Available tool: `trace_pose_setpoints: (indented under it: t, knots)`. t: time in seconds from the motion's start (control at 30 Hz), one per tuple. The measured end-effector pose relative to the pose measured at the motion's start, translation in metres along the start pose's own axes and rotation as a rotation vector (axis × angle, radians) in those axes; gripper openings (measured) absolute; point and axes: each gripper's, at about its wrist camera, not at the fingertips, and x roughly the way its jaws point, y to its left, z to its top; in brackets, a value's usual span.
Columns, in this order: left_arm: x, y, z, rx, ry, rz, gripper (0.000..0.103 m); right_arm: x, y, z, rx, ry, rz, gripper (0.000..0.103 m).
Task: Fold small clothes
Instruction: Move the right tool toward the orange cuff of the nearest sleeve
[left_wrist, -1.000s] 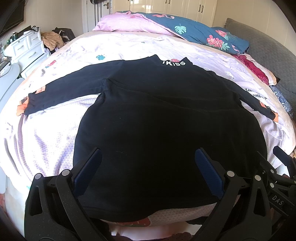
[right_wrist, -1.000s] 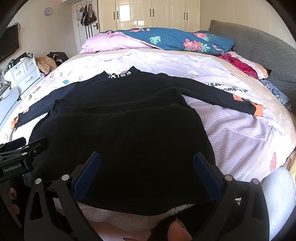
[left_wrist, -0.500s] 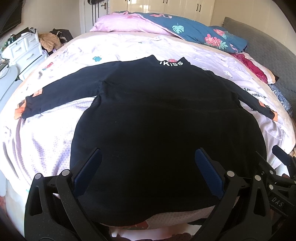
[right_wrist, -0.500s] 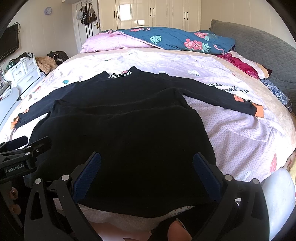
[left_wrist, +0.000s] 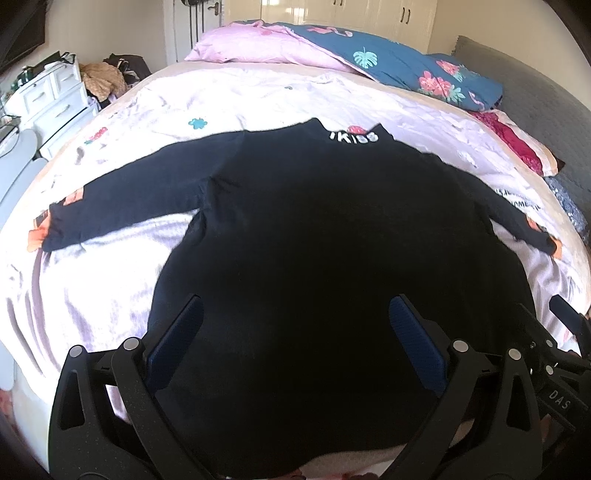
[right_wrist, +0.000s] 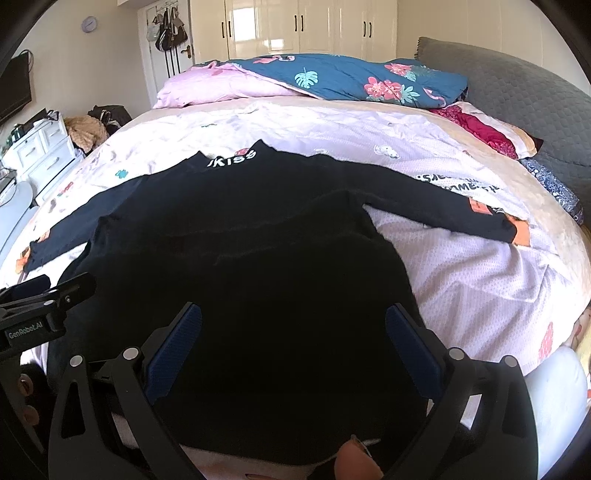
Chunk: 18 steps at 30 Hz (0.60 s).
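Note:
A black long-sleeved top (left_wrist: 314, 240) with white "KISS" lettering at the collar lies flat on the bed, both sleeves spread out sideways; the same top (right_wrist: 258, 258) fills the right wrist view. My left gripper (left_wrist: 295, 332) hangs open above the lower left part of the top, nothing between its blue pads (left_wrist: 177, 332). My right gripper (right_wrist: 293, 336) is open too, over the lower right part near the hem. Each gripper shows at the edge of the other's view: the right gripper (left_wrist: 565, 343), the left gripper (right_wrist: 40, 306).
The bed carries a pale pink printed sheet (left_wrist: 92, 280). A pink and blue flowered duvet (right_wrist: 332, 81) is bunched at the head, with a grey headboard (right_wrist: 517, 92) on the right. White drawers (left_wrist: 48, 96) stand off the left side. A white rounded object (right_wrist: 557, 398) sits at the bed's near right corner.
Both grippers have crept slightly forward and lower over the top; it looms a little larger in both views. The top itself has not moved and both grippers stay open.

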Motion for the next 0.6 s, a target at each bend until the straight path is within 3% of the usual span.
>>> trace_pose_setpoints:
  t: [0.6]
  knots:
    - [0.014,-0.007,0.069,-0.021,-0.027,-0.012,0.094,0.020,-0.009,0.078,0.053,-0.051,-0.013,0.099]
